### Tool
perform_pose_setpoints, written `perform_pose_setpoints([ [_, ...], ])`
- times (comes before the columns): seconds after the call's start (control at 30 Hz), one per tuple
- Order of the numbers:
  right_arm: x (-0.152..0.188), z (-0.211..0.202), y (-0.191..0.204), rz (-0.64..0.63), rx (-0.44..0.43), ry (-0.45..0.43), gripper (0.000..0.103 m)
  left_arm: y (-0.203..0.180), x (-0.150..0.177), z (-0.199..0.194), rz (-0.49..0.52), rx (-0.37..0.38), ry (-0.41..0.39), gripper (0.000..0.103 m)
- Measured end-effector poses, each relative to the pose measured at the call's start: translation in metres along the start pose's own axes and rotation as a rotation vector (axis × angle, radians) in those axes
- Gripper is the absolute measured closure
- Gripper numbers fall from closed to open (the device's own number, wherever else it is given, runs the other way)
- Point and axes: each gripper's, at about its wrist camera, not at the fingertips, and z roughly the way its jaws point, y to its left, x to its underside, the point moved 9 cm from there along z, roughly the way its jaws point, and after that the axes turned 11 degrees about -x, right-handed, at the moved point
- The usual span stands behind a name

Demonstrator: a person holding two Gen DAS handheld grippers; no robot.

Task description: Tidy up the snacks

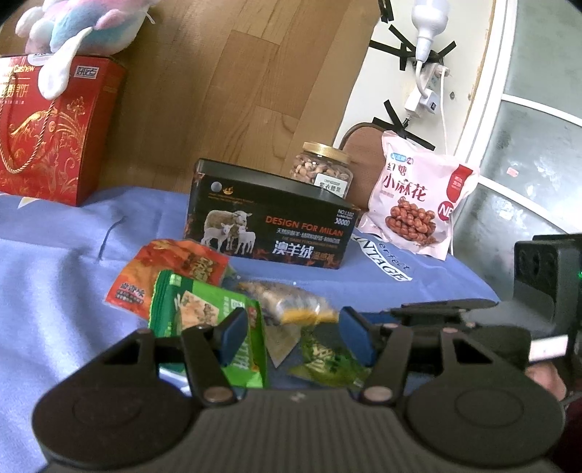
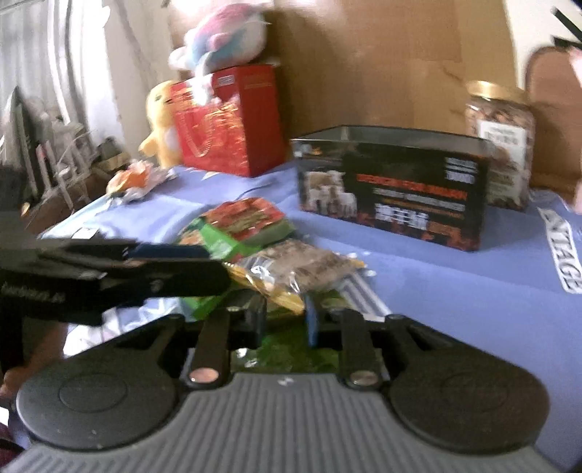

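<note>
left claw point(image 1: 291, 336): jaws held wide apart, nothing clamped; blue pads point(image 1: 232, 333) hung over the snack pile
right claw point(image 2: 283, 320): jaws set narrowly apart over a green wrapper point(image 2: 291, 349); view blurred, grip cannot be told
green pack point(image 1: 203, 316): just ahead of the left claw, partly under its left pad, lying flat on the cloth
orange pack point(image 1: 171, 276): ahead-left of the left claw, tucked under the green pack's far edge
clear pack point(image 1: 287, 300): straight ahead of the left claw, between the pads; seen just ahead of the right claw too, yellow edge toward it
small green wrapper point(image 1: 327, 364): beside the left claw's right pad, touching the clear pack
black box point(image 1: 269, 222): open-topped, well ahead of both claws, behind the pile
nut jar point(image 1: 322, 169): gold lid, behind the box, ahead-right of the left claw
pink bag point(image 1: 418, 196): upright, ahead-right of the left claw, beside the jar
red box point(image 1: 54, 127): far ahead-left of the left claw, plush point(image 1: 80, 22) resting on top
yellow plush point(image 2: 162, 123): far ahead-left of the right claw, touching the red box
cloth point(image 1: 54, 262): blue, spread under everything
</note>
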Motion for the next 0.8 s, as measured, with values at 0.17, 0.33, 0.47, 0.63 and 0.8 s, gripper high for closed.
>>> perform_pose_setpoints([
  [0.17, 0.0, -0.016, -0.042, 0.097, 0.149, -0.042, 0.098, 0.0, 0.0, 0.0, -0.001, 0.0, -0.002, 0.047],
  [0.33, -0.002, -0.03, -0.048, 0.127, 0.139, -0.087, 0.093, 0.0, 0.0, 0.0, -0.003, 0.0, -0.004, 0.047],
  [0.47, -0.004, -0.028, -0.029, 0.066, 0.079, -0.084, 0.063, 0.001, -0.002, -0.002, -0.012, 0.003, -0.016, 0.046],
  [0.63, -0.008, -0.012, -0.008, 0.013, 0.032, -0.05, 0.048, 0.008, -0.006, -0.007, -0.051, -0.002, -0.044, 0.045],
  [0.8, -0.01, 0.01, 0.005, -0.018, 0.014, -0.009, 0.028, 0.015, -0.007, -0.005, -0.093, 0.005, -0.034, 0.045],
])
